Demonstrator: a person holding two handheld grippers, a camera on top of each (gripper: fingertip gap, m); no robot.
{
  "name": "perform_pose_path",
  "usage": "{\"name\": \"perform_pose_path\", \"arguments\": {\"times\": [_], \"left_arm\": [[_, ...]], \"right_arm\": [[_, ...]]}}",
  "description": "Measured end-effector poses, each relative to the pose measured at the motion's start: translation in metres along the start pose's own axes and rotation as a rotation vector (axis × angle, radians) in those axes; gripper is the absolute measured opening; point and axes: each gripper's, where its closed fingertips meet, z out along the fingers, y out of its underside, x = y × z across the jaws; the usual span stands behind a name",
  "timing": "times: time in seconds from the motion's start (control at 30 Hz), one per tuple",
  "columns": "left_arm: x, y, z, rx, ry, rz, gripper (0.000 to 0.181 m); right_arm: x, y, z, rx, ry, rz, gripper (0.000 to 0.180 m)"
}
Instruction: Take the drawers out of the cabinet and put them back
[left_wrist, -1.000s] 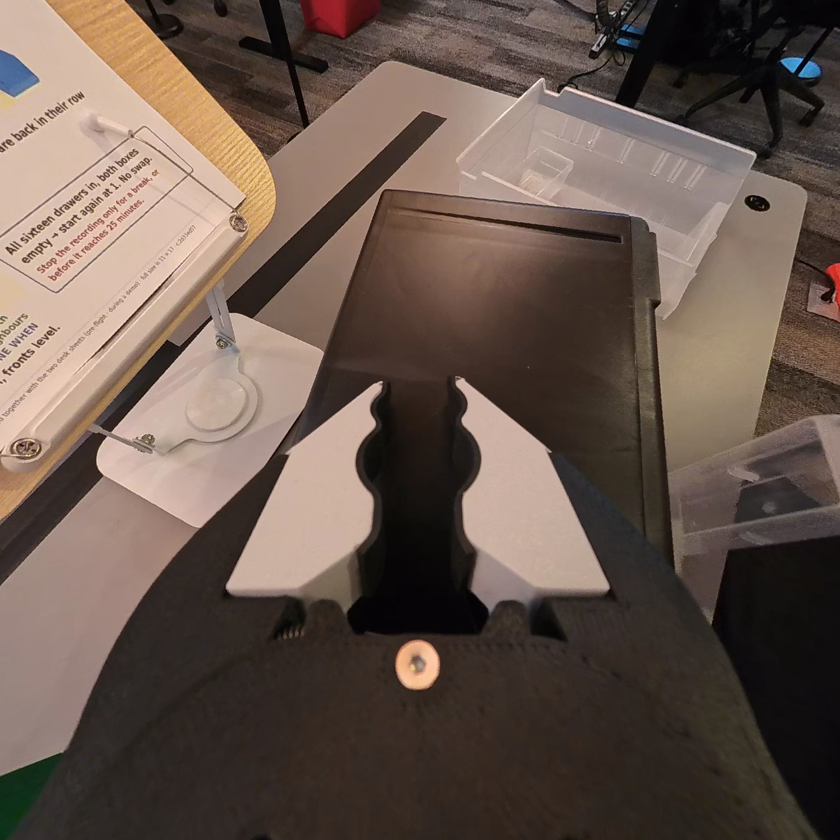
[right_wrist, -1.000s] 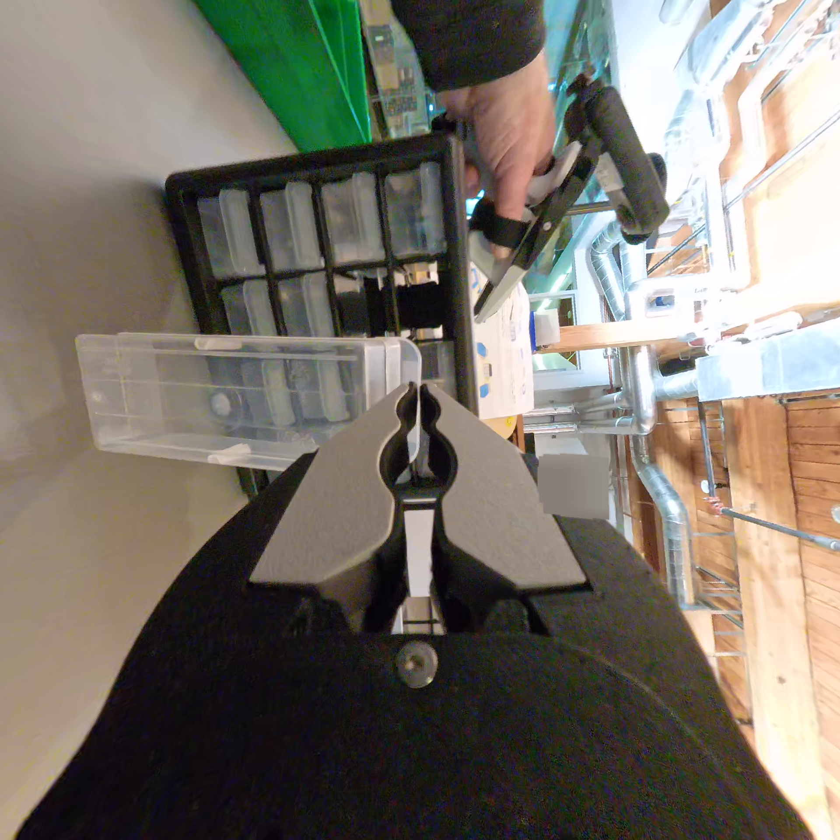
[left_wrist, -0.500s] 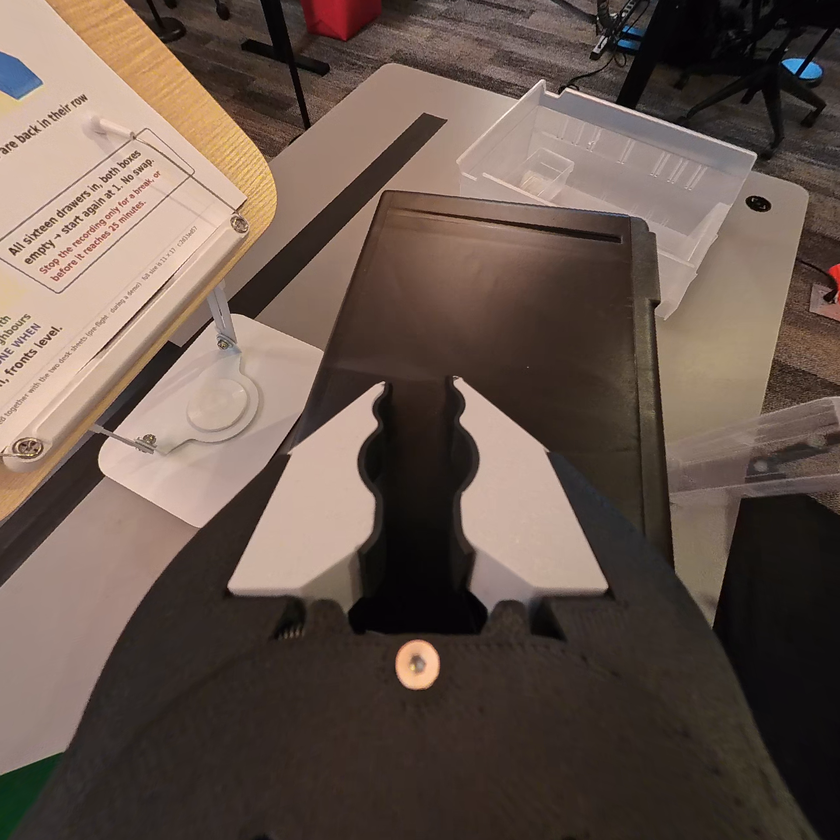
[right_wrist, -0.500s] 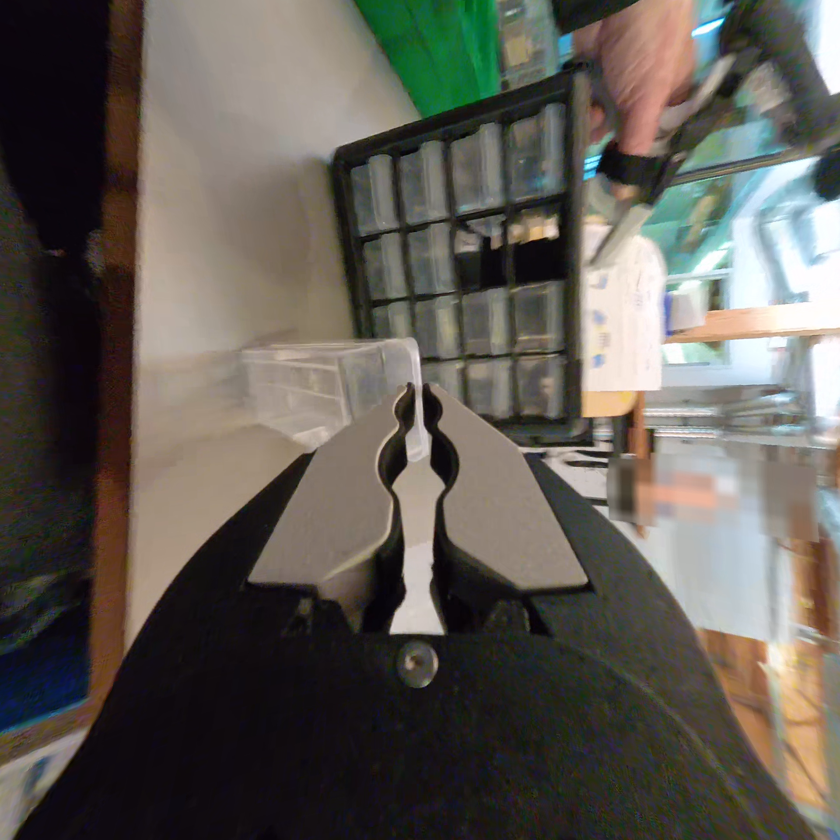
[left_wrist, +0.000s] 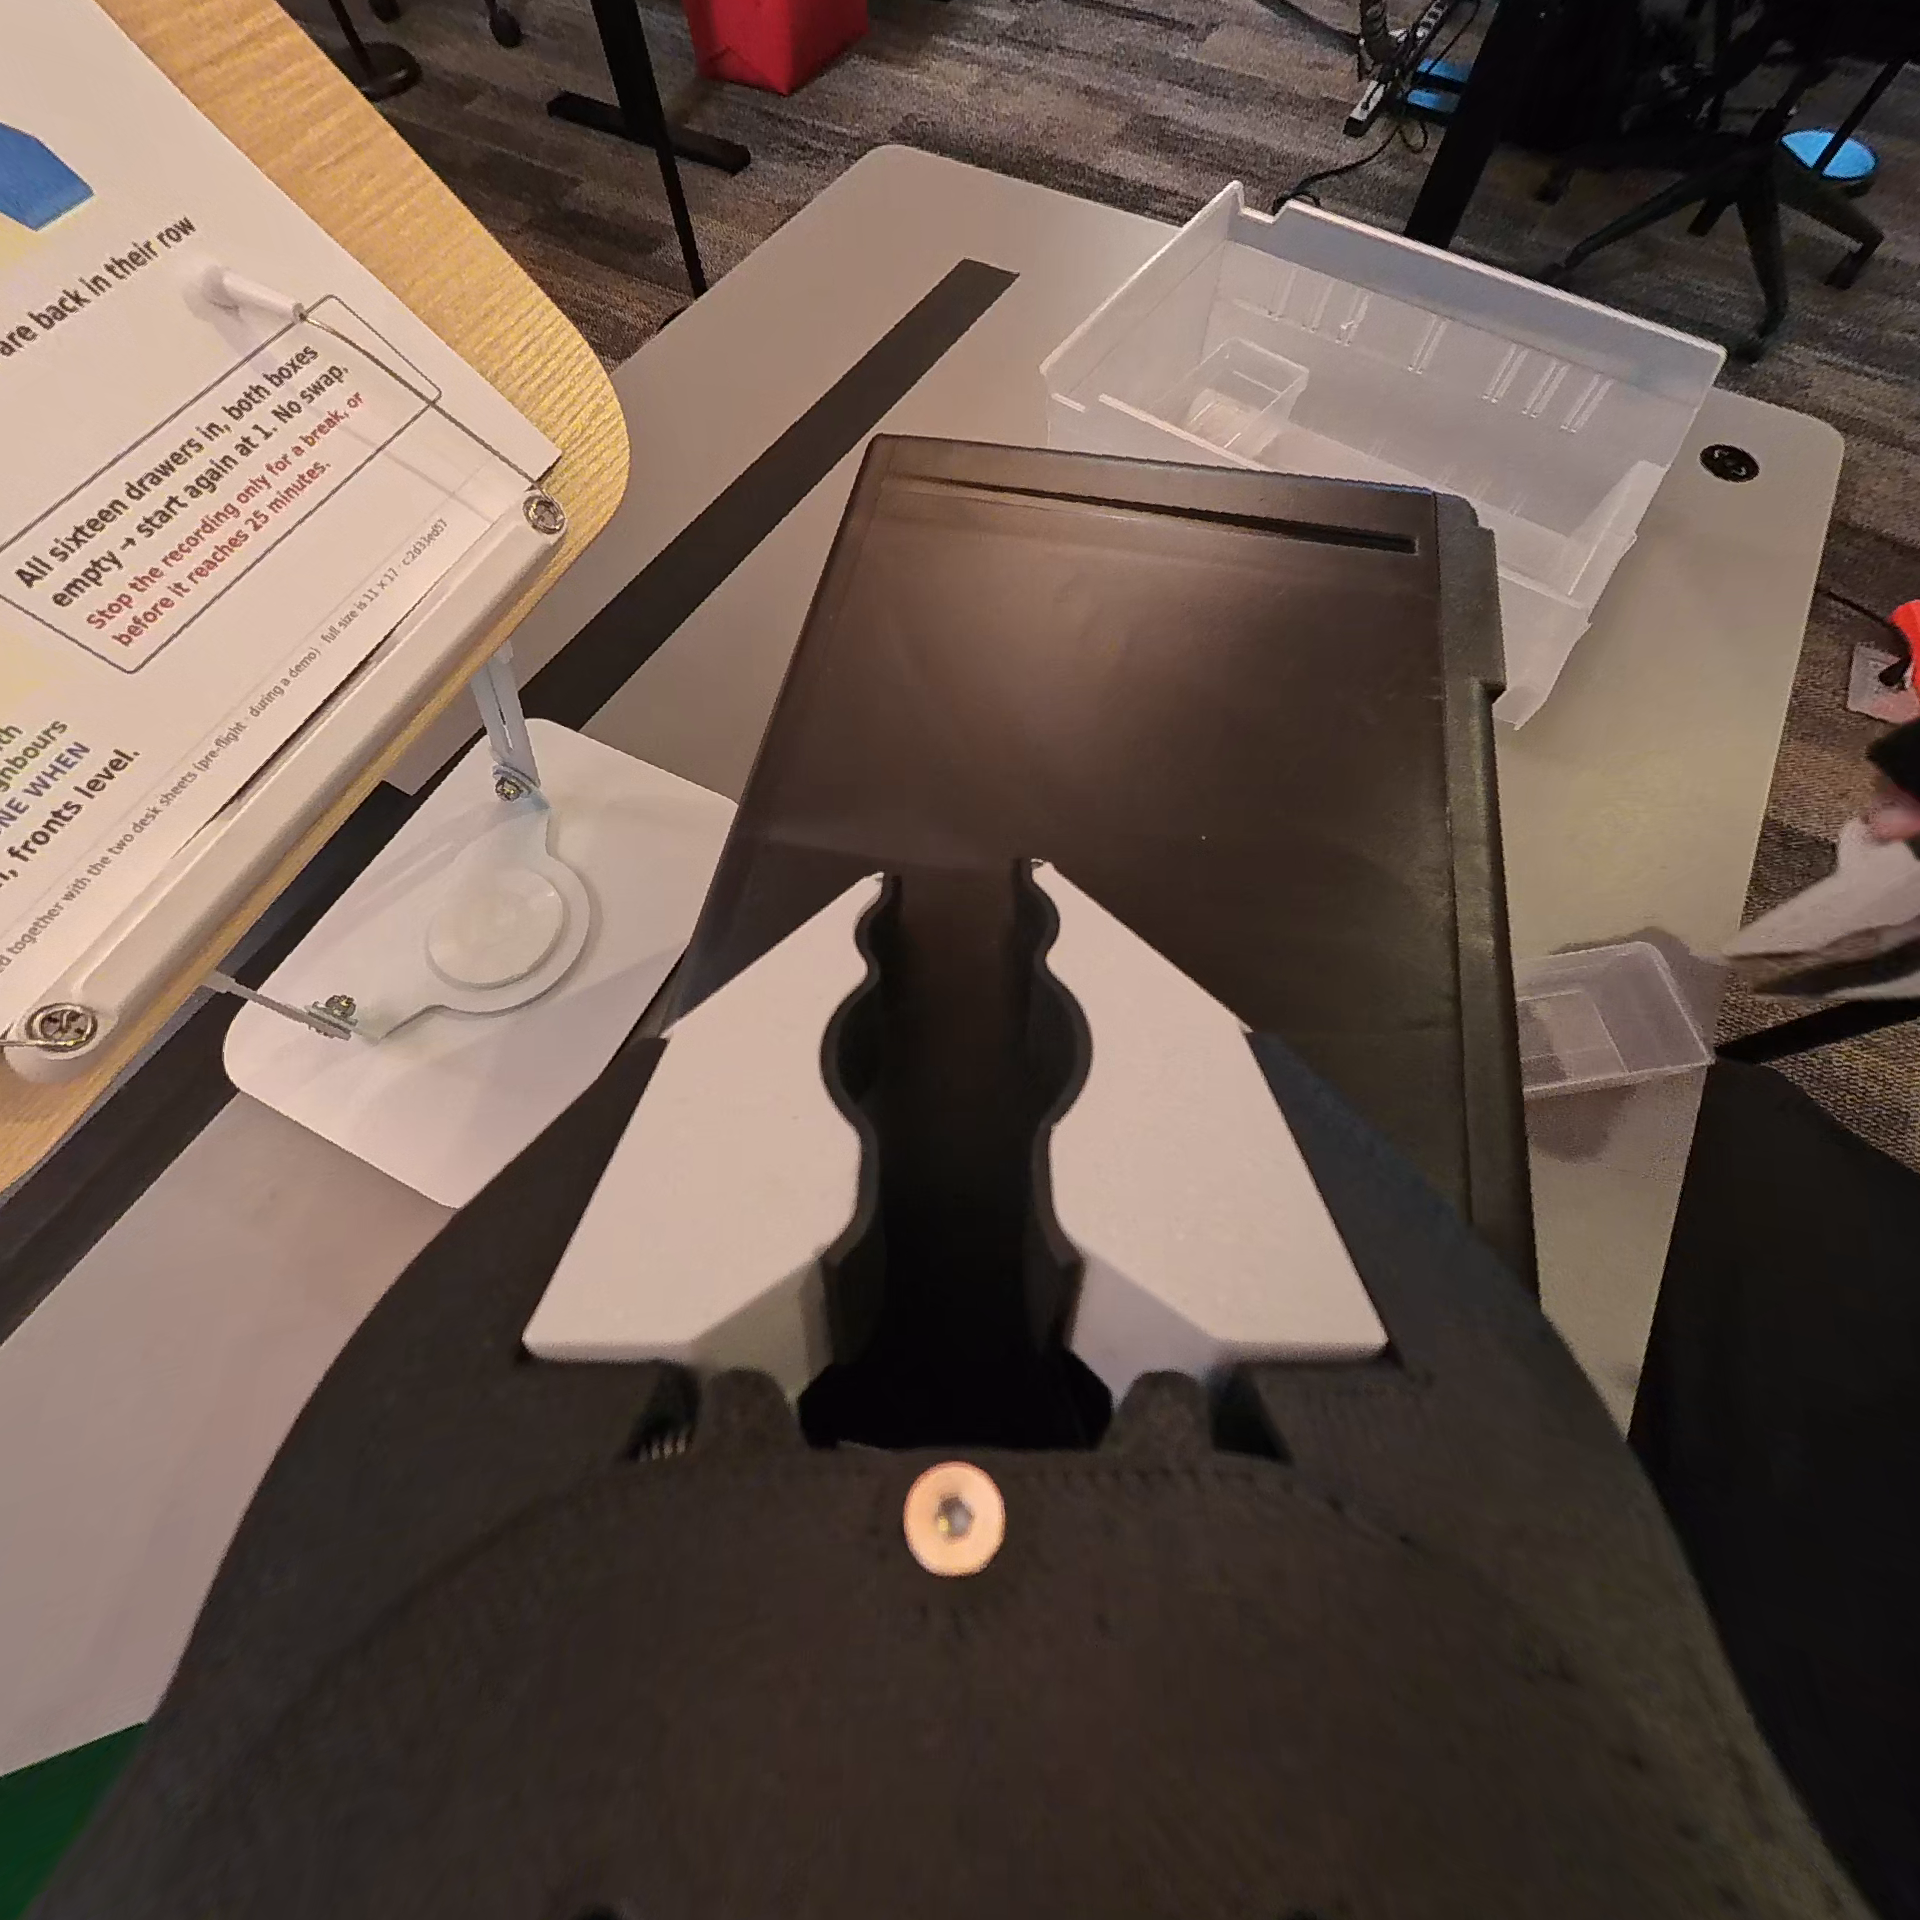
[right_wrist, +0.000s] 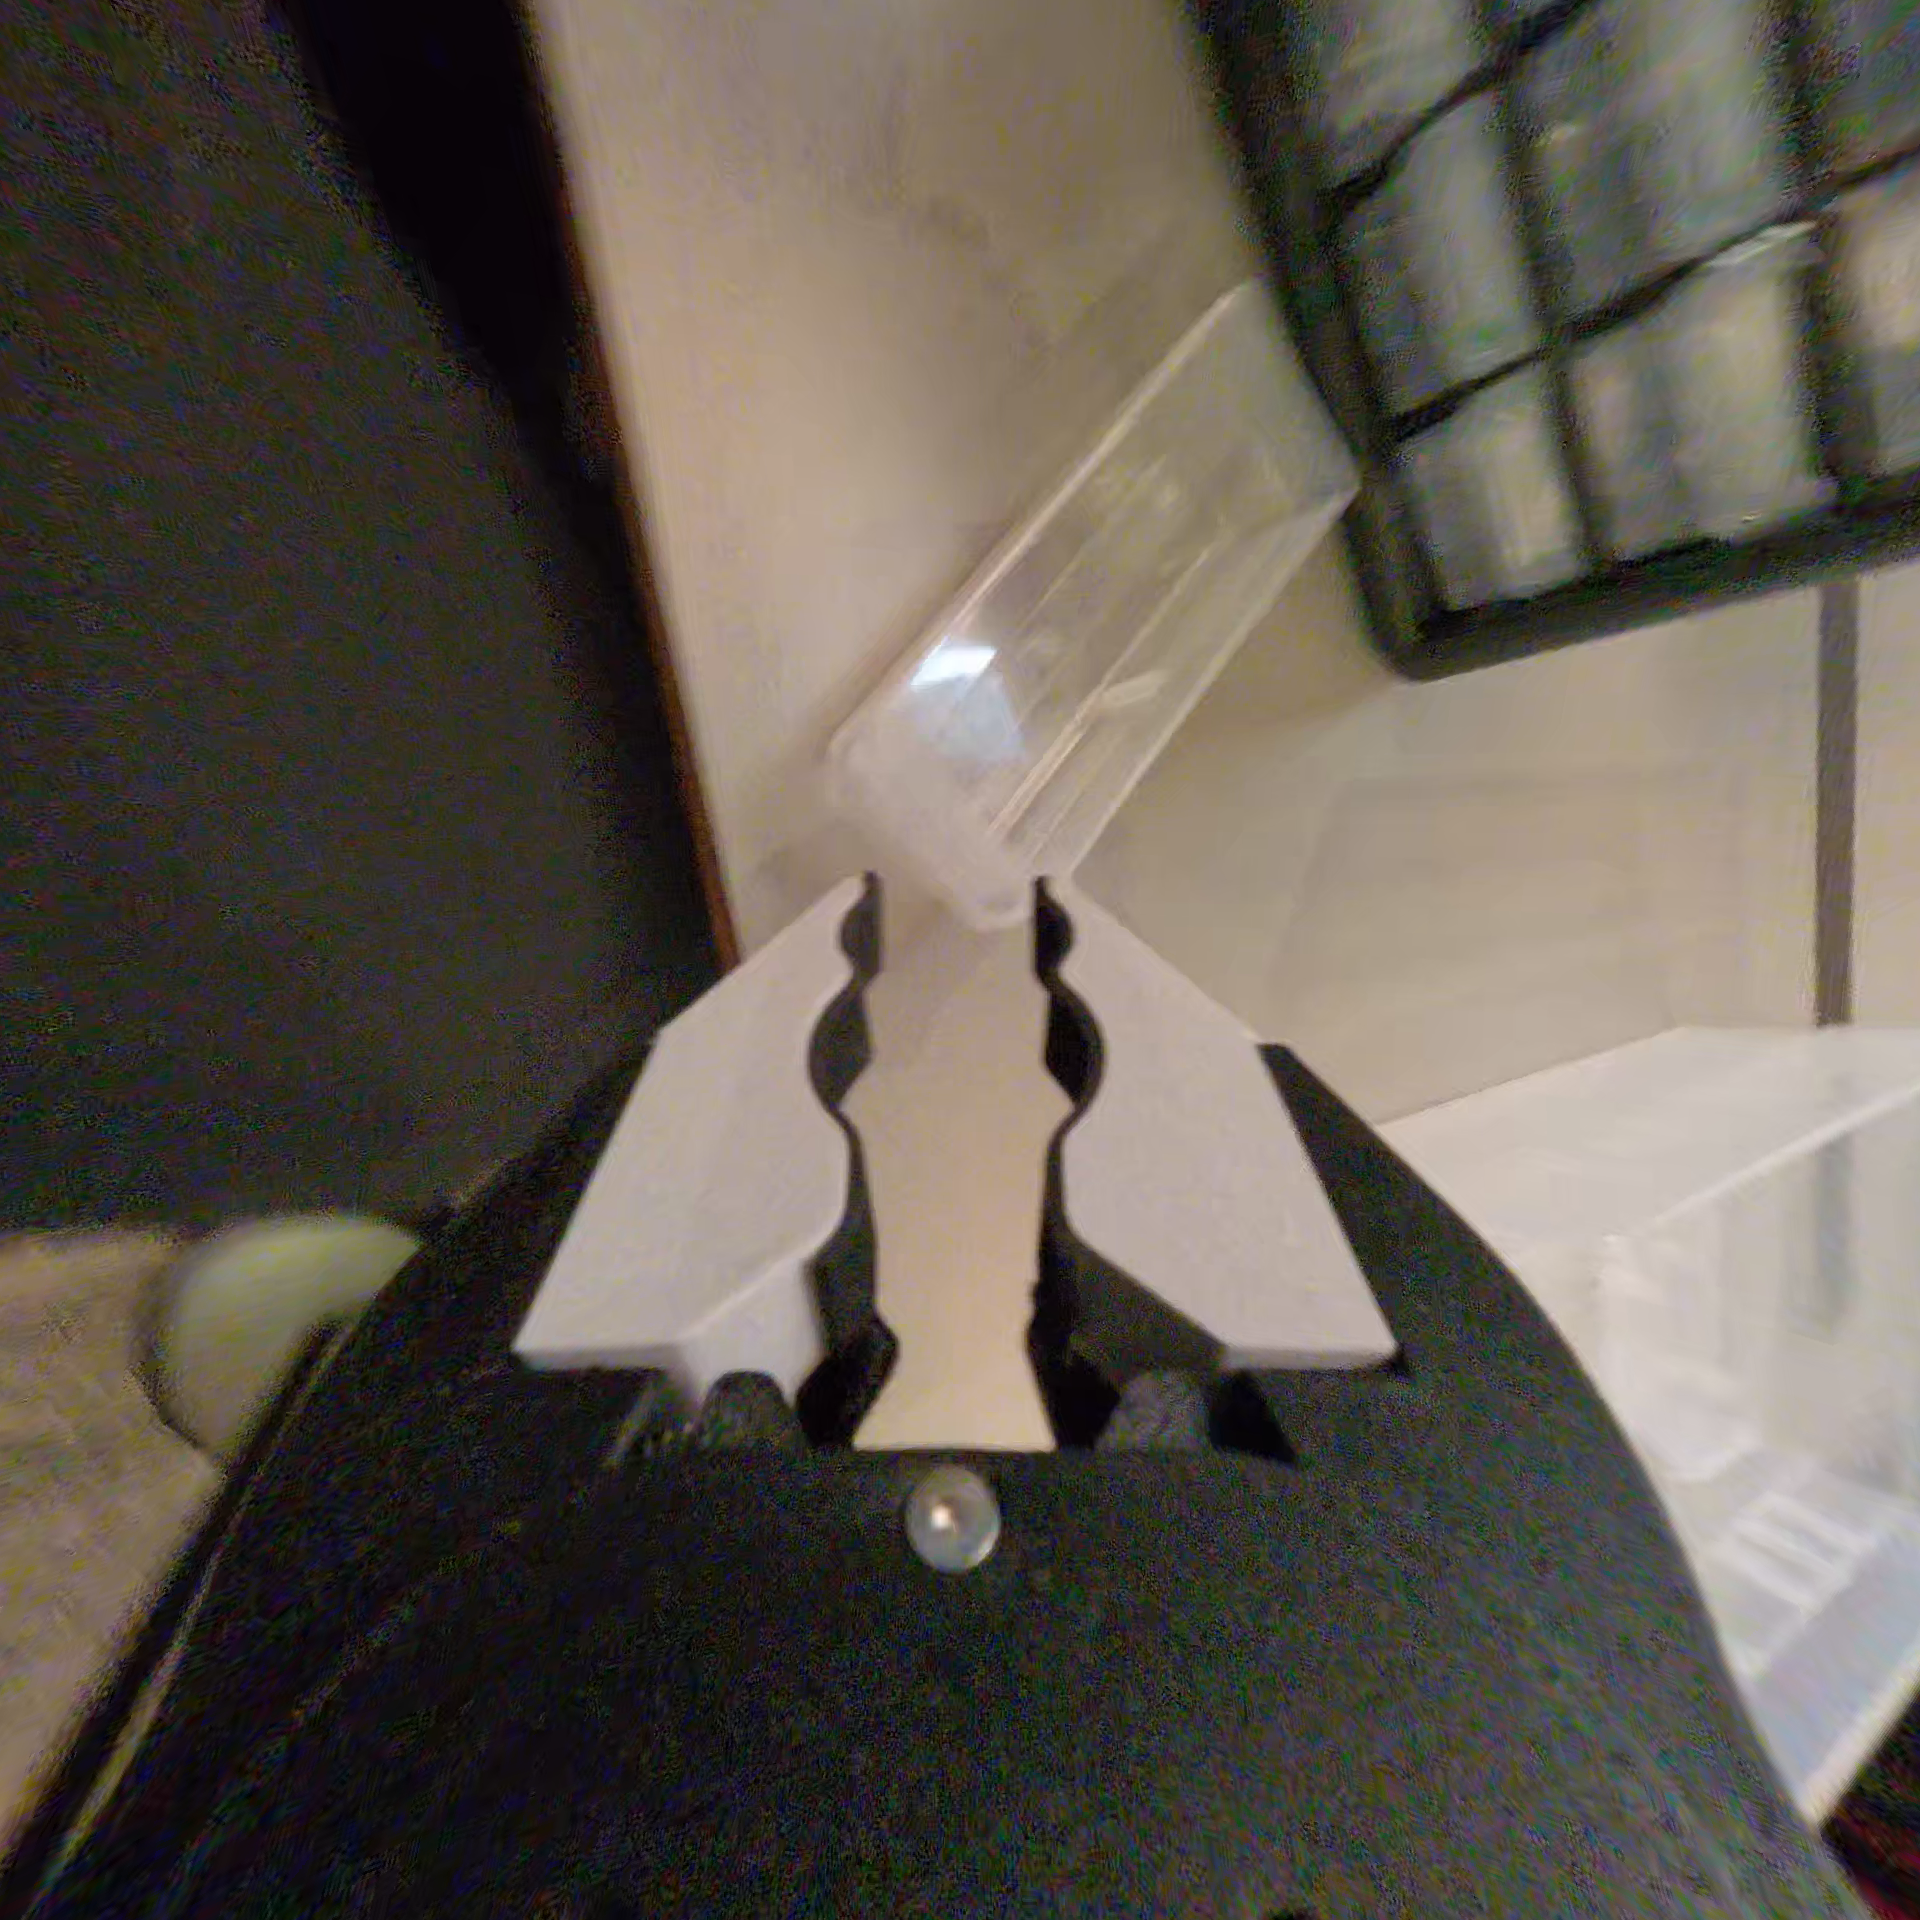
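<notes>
The black drawer cabinet (left_wrist: 1143, 675) stands on the grey table, seen from above in the left wrist view. My left gripper (left_wrist: 956, 873) is open and empty right over its top. In the blurred right wrist view the cabinet's front (right_wrist: 1610, 312) with clear drawers in its slots is at the upper right. A small clear drawer (right_wrist: 1091, 665) lies on the table beside the cabinet. My right gripper (right_wrist: 954, 883) is open, and the drawer's near end sits just between its tips. The left wrist view shows the same drawer (left_wrist: 1600, 1013) at the far right, with the right gripper (left_wrist: 1818, 935) next to it.
A large clear tray (left_wrist: 1351, 416) lies behind the cabinet; it also shows in the right wrist view (right_wrist: 1662, 1299). A document stand with a printed sheet (left_wrist: 208, 468) on a white base (left_wrist: 468, 966) stands to the left. A dark mass (right_wrist: 260, 623) borders the table's edge.
My right gripper carried the clear drawer away from the cabinet's front, down to the table beside the cabinet, and opened, letting it go. My left gripper has stayed over the cabinet's top.
</notes>
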Motion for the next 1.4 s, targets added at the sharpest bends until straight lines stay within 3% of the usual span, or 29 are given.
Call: {"name": "perform_pose_path", "arguments": {"times": [0.03,0.1,0.2,0.33,0.47,0.63,0.77,0.9,1.03,1.2,1.4], "left_arm": [[0.000,0.000,0.000,0.000,0.001,0.000,0.021],[0.000,0.000,0.000,0.000,0.001,-0.001,0.021],[0.000,0.000,0.000,0.002,0.000,-0.001,0.021],[0.000,0.000,0.000,0.003,0.002,0.000,0.021],[0.000,0.000,0.000,0.005,0.006,0.003,0.021],[0.001,0.000,-0.001,0.007,0.009,0.007,0.020],[0.001,0.000,-0.001,0.009,0.011,0.007,0.019],[0.001,0.000,-0.001,0.008,0.012,0.007,0.020],[0.001,0.000,-0.001,0.009,0.012,0.007,0.020],[0.001,0.000,-0.001,0.009,0.010,0.006,0.019],[0.001,0.000,-0.001,0.009,0.010,0.005,0.019]], "right_arm": [[0.012,-0.013,-0.001,0.038,0.015,0.110,0.043],[0.026,-0.034,0.006,0.055,-0.034,0.342,0.093],[0.030,-0.045,0.036,-0.043,-0.136,0.562,0.103],[0.031,-0.034,0.079,-0.202,-0.182,0.579,0.087],[0.024,-0.033,0.090,-0.249,-0.271,0.550,0.072],[0.030,-0.031,0.075,-0.239,-0.262,0.412,0.065],[0.067,-0.027,0.028,-0.157,-0.179,0.336,0.064],[0.150,0.008,-0.032,-0.091,0.023,0.317,0.063],[0.213,0.085,-0.053,-0.225,0.118,0.264,0.063],[0.233,0.167,-0.020,-0.425,0.007,0.197,0.063],[0.225,0.224,0.033,-0.581,-0.112,0.122,0.065]]}}
